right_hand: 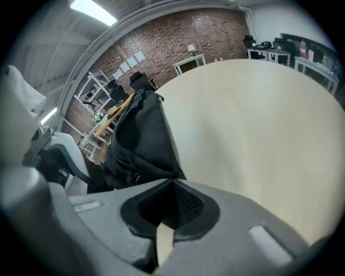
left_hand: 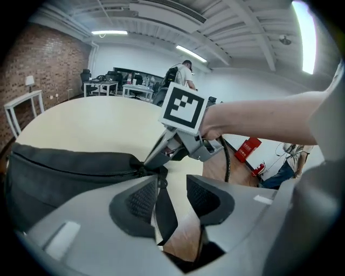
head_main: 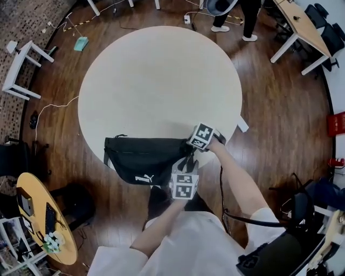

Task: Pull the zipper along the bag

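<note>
Bag [head_main: 143,156]: black, waist type, with a white logo [head_main: 144,178] on the face turned toward the person. It lies lengthwise at the near edge of the round, pale tabletop [head_main: 156,81], and its lower part hangs over the rim.

Zipper [left_hand: 81,173]: a dark line along the bag's upper side, seen in the left gripper view. It ends at the bag's right end, where the right gripper's tips meet the fabric. The pull tab itself cannot be made out.

Right gripper [head_main: 190,146]: jaws pressed together on the bag's right end, at the end of the zipper line. Its marker cube [head_main: 202,136] stands over the tabletop edge.

Left gripper [left_hand: 171,188]: jaws apart and clamping nothing. It is held just below the tabletop rim, near the right gripper.

Strap [left_hand: 161,210]: black, hanging from the bag's right end. It passes down between the left gripper's jaws, close to the left pad [left_hand: 141,200].

Surroundings: dark wood floor [head_main: 280,118], a white side table [head_main: 19,67] at far left, and a person standing [head_main: 232,13] beyond the tabletop.
</note>
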`<state>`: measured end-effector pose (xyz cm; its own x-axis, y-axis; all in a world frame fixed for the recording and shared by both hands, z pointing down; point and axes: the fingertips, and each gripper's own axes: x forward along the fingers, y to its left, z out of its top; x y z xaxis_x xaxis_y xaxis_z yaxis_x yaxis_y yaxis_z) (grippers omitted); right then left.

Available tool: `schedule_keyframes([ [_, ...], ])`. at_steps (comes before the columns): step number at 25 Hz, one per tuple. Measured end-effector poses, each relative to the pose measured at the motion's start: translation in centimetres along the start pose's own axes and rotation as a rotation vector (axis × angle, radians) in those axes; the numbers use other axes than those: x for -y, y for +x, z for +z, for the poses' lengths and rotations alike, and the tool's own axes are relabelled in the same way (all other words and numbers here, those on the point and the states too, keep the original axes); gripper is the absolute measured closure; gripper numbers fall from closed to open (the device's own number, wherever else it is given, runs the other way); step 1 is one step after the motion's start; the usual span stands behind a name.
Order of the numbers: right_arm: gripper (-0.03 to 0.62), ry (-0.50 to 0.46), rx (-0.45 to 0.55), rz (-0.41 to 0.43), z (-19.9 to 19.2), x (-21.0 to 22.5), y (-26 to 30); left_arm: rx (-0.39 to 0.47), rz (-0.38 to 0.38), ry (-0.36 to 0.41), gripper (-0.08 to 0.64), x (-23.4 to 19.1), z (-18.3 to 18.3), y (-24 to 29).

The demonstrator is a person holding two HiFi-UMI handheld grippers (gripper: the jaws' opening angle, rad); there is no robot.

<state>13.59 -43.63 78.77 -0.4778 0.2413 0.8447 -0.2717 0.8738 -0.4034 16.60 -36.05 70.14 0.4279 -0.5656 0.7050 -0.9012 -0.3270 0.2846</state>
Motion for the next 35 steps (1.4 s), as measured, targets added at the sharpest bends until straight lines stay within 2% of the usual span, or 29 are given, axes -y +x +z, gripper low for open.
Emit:
schedule_keyframes([
  [3,0.603,0.034,0.012,0.058,0.3,0.0,0.0,-0.022,0.018,-0.026,0.241,-0.4,-0.3,2.2],
  [5,0.603,0.047,0.016,0.067,0.4,-0.1,0.1,-0.038,0.046,-0.032,0.215,-0.8,-0.7,3.4],
  [7,0.603,0.046,0.016,0.062,0.5,-0.2,0.1,-0.044,0.082,-0.031,0.243,-1.5,-0.9,4.4],
  [9,0.603,0.043,0.018,0.055,0.6,-0.2,0.1,-0.057,0.115,-0.027,0.300,-2.1,-0.9,5.1],
  [12,0.603,0.049,0.020,0.052,0.7,-0.1,0.2,-0.084,0.149,0.010,0.391,-2.7,-1.3,5.8],
  [14,0.603,0.063,0.012,0.050,0.6,-0.1,0.3,-0.100,0.157,0.040,0.487,-2.8,-1.8,5.8],
  [17,0.603,0.083,-0.007,0.051,0.5,-0.2,0.4,-0.100,0.150,0.031,0.484,-3.0,-2.2,5.3],
  [21,0.603,0.115,-0.009,0.055,0.4,-0.1,0.3,-0.075,0.131,-0.065,0.455,-3.9,-1.9,5.2],
  [26,0.603,0.141,0.010,0.043,0.2,0.0,0.2,-0.031,0.106,-0.321,0.405,-5.4,-1.6,4.8],
  [28,0.601,0.148,0.013,0.038,0.2,0.0,0.2,-0.029,0.090,-0.384,0.397,-6.1,-1.7,5.1],
  [32,0.603,0.156,0.008,0.024,0.3,0.2,0.2,-0.034,0.078,-0.372,0.421,-6.2,-1.5,5.1],
  [34,0.603,0.160,0.003,0.018,0.3,0.2,0.2,-0.028,0.031,-0.345,0.523,-5.4,-1.4,4.6],
  [35,0.603,0.164,-0.001,0.014,0.2,0.2,0.2,-0.027,0.000,-0.326,0.537,-4.9,-1.4,4.3],
])
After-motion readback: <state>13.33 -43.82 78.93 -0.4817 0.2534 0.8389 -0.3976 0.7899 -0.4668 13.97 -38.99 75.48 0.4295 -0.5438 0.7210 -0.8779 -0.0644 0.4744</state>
